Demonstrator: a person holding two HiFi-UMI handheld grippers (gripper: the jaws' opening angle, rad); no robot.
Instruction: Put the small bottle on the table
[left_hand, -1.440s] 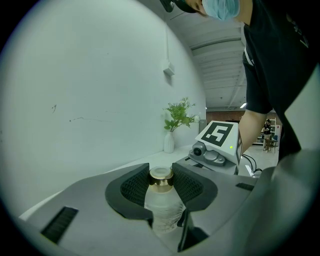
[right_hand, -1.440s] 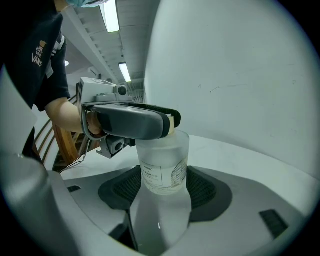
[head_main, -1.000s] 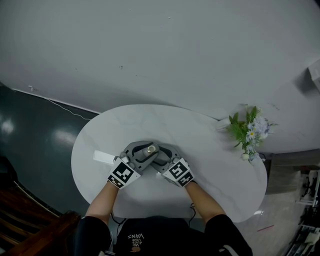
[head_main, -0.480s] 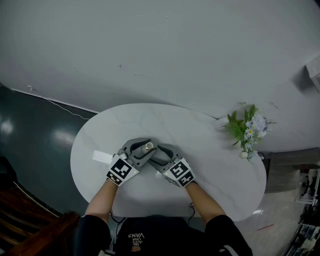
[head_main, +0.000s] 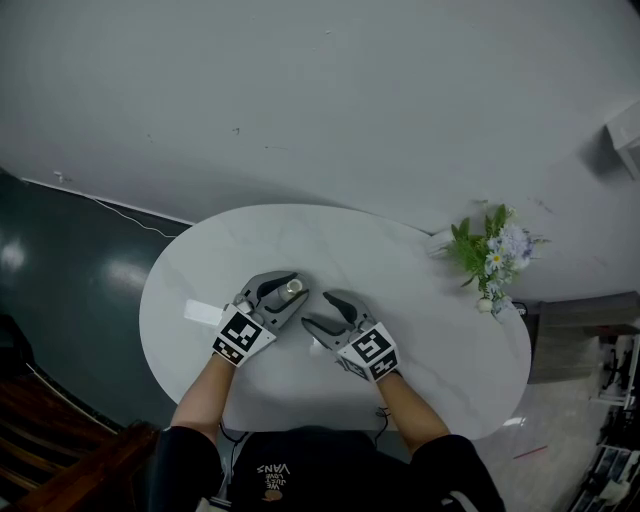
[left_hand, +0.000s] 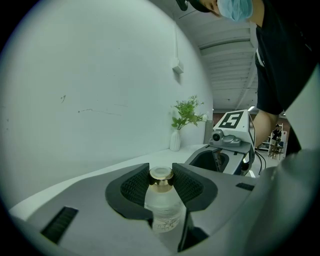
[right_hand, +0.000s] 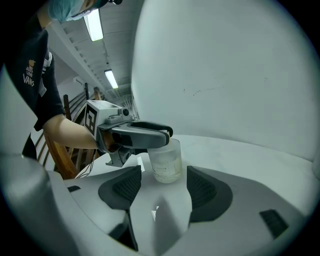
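Right fingers (right_hand: 126, 186) drawn back from bottle (right_hand: 166, 161), now spread wide, empty. Bottle clamped at neck by left fingers (left_hand: 134, 186), upright, at tabletop (head_main: 430, 300); contact unclear. Set-down step judged in hand. Next: base to be seated, grip then released.

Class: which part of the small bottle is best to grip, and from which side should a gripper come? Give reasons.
Grip the bottle high, around its gold cap and neck, coming in level from the side, as the left gripper does. It stands upright, its round frosted body looks slippery, and the narrower top fits between the pads.
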